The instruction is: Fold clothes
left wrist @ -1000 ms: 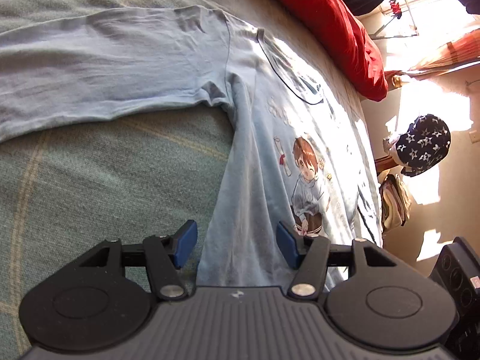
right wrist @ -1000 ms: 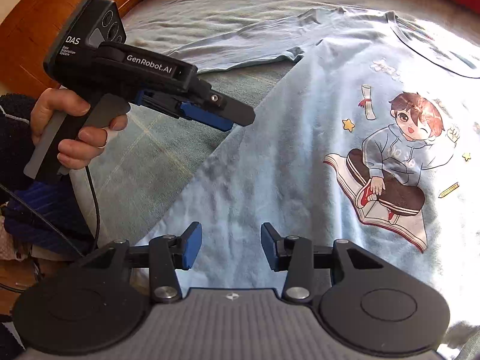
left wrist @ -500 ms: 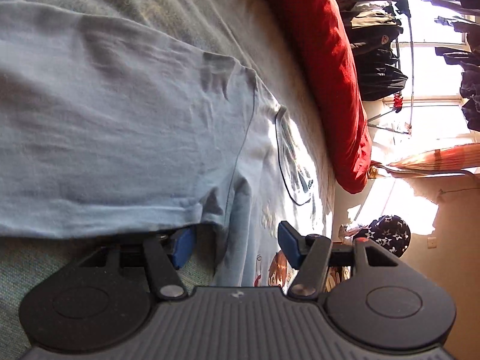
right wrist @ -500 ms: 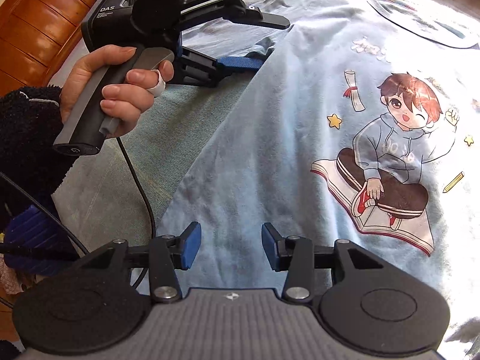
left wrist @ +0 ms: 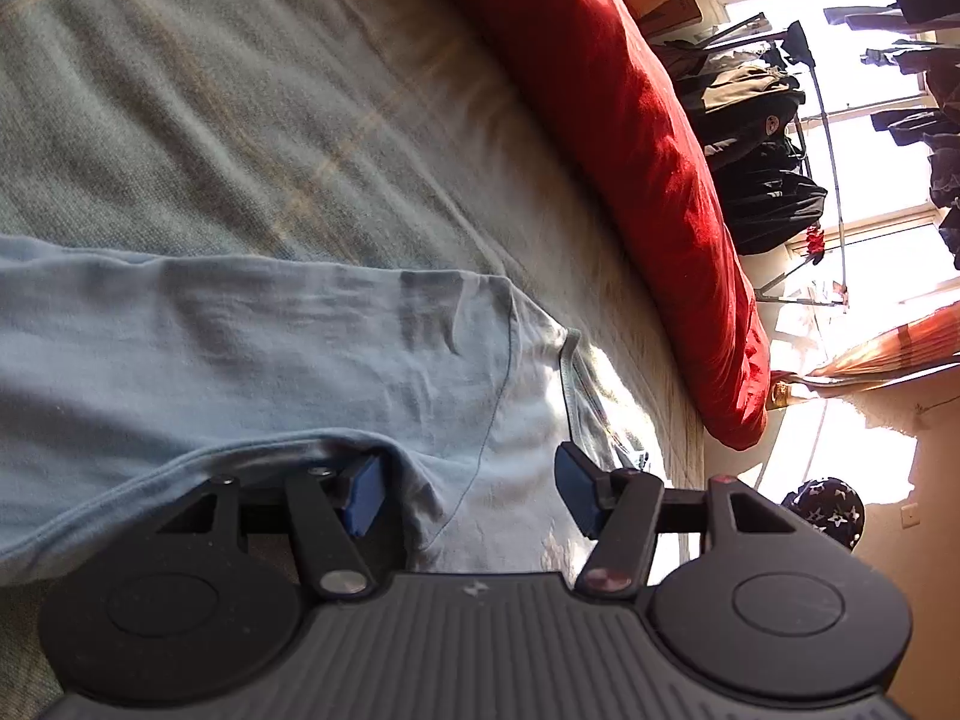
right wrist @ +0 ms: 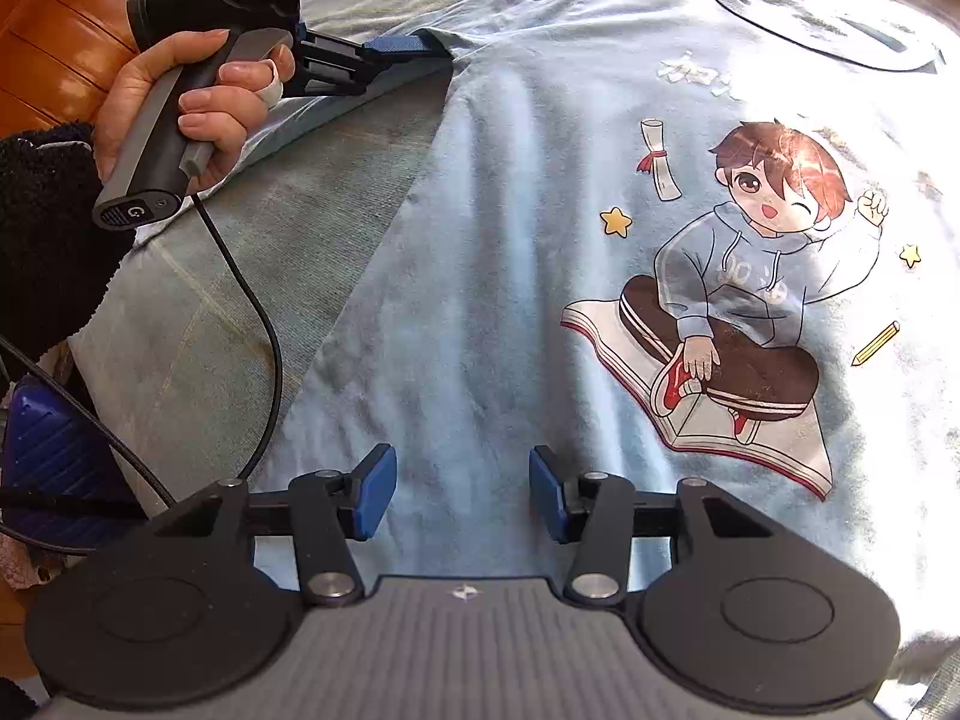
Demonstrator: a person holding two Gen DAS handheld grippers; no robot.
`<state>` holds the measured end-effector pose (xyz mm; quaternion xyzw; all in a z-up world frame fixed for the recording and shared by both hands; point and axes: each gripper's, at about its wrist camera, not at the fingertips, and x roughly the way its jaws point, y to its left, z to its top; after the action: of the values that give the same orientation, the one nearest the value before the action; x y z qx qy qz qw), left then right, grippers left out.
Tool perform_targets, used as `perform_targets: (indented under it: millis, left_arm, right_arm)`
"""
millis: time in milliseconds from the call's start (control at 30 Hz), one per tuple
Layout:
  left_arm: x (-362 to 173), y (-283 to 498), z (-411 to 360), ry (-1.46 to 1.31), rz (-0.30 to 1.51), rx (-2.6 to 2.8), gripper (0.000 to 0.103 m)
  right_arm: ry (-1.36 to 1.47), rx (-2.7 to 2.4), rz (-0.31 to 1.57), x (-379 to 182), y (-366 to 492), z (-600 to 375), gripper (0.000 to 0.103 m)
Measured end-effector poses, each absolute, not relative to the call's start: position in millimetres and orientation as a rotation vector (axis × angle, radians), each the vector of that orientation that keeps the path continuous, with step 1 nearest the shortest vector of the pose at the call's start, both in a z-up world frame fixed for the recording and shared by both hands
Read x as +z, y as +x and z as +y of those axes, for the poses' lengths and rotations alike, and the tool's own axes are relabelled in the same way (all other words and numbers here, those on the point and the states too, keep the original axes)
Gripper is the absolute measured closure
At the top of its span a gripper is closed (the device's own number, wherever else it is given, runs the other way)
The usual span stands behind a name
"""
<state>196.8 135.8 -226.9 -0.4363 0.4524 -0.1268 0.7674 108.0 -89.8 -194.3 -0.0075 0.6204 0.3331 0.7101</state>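
Right here at my right tongs (right wrist: 462, 501), the blue pads stand apart, released, with nothing between them but the lower body of the light blue shirt (right wrist: 516, 276) spread below. The shirt lies face up on the bed (right wrist: 198, 300), and its printed cartoon kid (right wrist: 738, 276) sitting on an open book is just ahead and to the right of my pads. Further up is the dark-trimmed neckline, washed out in sunlight.

Over on the left, my left hand (right wrist: 186, 102) grips the handle of the left tongs (right wrist: 414, 6), with a black cable trailing down from it across the bed. A dark fuzzy sleeve (right wrist: 42, 240) covers the wrist. Those tongs are at the shirt's armpit, where the sleeve meets the body: one blue pad is tucked under the fabric edge, the other arm rides above it.

From the left tongs' own view (left wrist: 468, 495), the jaws are spread wide, unclenched. The left pad sits under the fold of the shirt's sleeve (left wrist: 210, 360), the right pad is over the chest panel, so the cloth runs between them, but nothing is pinched. Beyond the shirt's shoulder seam runs the grey-green bed cover (left wrist: 240, 120), then a red pillow (left wrist: 648, 180) along the far edge, and past that dark clothes (left wrist: 762, 180) hanging on a rack by a bright window.
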Motion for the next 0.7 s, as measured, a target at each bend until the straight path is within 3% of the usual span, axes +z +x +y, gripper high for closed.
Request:
perform_targets:
  millis: [433, 700]
  left_arm:
    - [-246.0, 153.3, 122.9, -0.947, 1.103, -0.424, 0.040]
    - [-241.4, 195.1, 120.0, -0.907, 1.139, -0.523, 0.042]
  right_arm:
    - [-0.017, 0.740, 1.377, -198.2, 108.7, -90.8, 0.045]
    - [-0.023, 0.742, 1.377, -201.4, 100.9, -85.5, 0.044]
